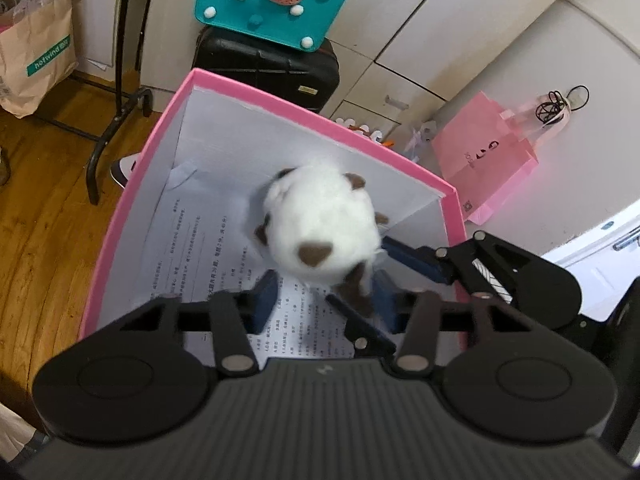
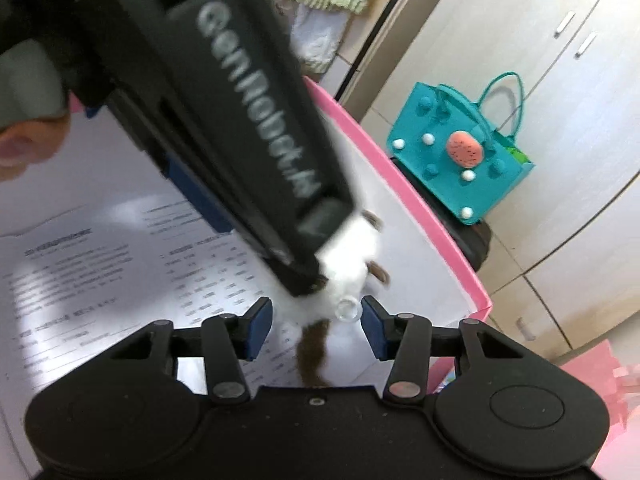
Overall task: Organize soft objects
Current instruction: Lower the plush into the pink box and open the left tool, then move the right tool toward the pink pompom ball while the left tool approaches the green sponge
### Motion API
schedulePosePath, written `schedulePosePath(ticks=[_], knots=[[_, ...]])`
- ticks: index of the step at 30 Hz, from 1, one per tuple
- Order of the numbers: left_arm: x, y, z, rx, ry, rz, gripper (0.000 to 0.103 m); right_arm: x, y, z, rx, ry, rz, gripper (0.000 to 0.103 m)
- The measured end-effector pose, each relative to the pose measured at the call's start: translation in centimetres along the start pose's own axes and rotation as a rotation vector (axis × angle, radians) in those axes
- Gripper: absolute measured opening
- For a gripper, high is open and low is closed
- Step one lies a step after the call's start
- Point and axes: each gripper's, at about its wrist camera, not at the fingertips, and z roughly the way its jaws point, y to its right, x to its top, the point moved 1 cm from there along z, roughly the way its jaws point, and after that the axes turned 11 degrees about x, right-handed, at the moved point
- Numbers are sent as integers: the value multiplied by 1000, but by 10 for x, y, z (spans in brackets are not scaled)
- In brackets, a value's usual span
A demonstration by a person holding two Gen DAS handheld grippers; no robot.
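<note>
A white plush animal (image 1: 320,228) with brown ears, paws and tail hangs blurred inside the pink box (image 1: 140,160), above the printed sheets (image 1: 188,248) on its floor. My left gripper (image 1: 326,300) is open just below it; the brown tail lies against its right pad. My right gripper (image 1: 382,276) reaches in from the right, open, beside the plush. In the right wrist view, my right gripper (image 2: 316,328) is open with the brown tail (image 2: 314,356) between its pads; the left gripper's black body (image 2: 224,120) hides most of the plush (image 2: 352,252).
A teal felt bag (image 1: 272,0) sits on a black suitcase (image 1: 264,68) behind the box. A pink paper bag (image 1: 484,156) leans at the right, a brown paper bag (image 1: 36,52) and a black rack leg (image 1: 120,80) stand at the left on the wood floor.
</note>
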Motion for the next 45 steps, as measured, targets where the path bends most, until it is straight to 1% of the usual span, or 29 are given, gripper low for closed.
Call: schedulePosePath(ticks=[1, 2, 3, 4, 7, 9, 10, 11, 13, 14, 16, 17, 19, 21, 22, 26, 29, 32, 34, 37, 41, 45], knots=[[0, 0, 2, -9, -10, -2, 32, 0, 0, -1, 12, 7, 4, 44], [1, -1, 5, -16, -27, -15, 29, 1, -1, -3, 39, 19, 8, 38], [1, -1, 9, -14, -38, -20, 26, 1, -2, -5, 63, 25, 10, 35], [1, -1, 12, -6, -44, -28, 24, 1, -4, -5, 70, 27, 7, 33], [-2, 0, 11, 12, -24, -29, 24, -1, -7, -6, 49, 22, 3, 31], [-6, 3, 3, 27, 0, -3, 24, -4, -8, -14, 67, 39, 32, 31], [-8, 3, -1, 33, 7, 9, 24, -8, -12, -25, 79, 54, 52, 31], [-10, 5, -7, 43, 16, 25, 27, -11, -12, -33, 98, 76, 75, 31], [-16, 9, -19, 58, 31, 60, 38, -17, -15, -49, 135, 124, 122, 32], [-19, 11, -27, 73, 42, 76, 42, -21, -16, -60, 152, 145, 148, 32], [-27, 16, -43, 111, 79, 119, 55, -28, -20, -74, 170, 169, 190, 32], [-31, 20, -53, 141, 107, 142, 59, -31, -22, -83, 177, 179, 209, 32], [-39, 26, -72, 181, 164, 181, 70, -37, -26, -98, 187, 193, 248, 33], [-47, 34, -91, 206, 201, 222, 75, -42, -30, -114, 196, 206, 283, 33], [-51, 38, -101, 220, 217, 239, 81, -45, -31, -121, 201, 214, 296, 33], [-70, 55, -137, 298, 272, 315, 93, -52, -35, -153, 215, 245, 334, 34], [-83, 64, -159, 314, 289, 366, 95, -59, -40, -182, 216, 275, 354, 36], [-97, 73, -183, 304, 300, 420, 95, -68, -50, -209, 205, 305, 360, 37], [-109, 78, -199, 288, 320, 462, 95, -76, -57, -228, 189, 337, 354, 37], [-127, 89, -218, 255, 339, 499, 95, -90, -69, -254, 149, 393, 338, 37], [-153, 102, -237, 198, 349, 540, 95, -110, -80, -274, 147, 435, 346, 37], [-179, 113, -249, 172, 366, 584, 95, -130, -89, -291, 145, 458, 353, 38]])
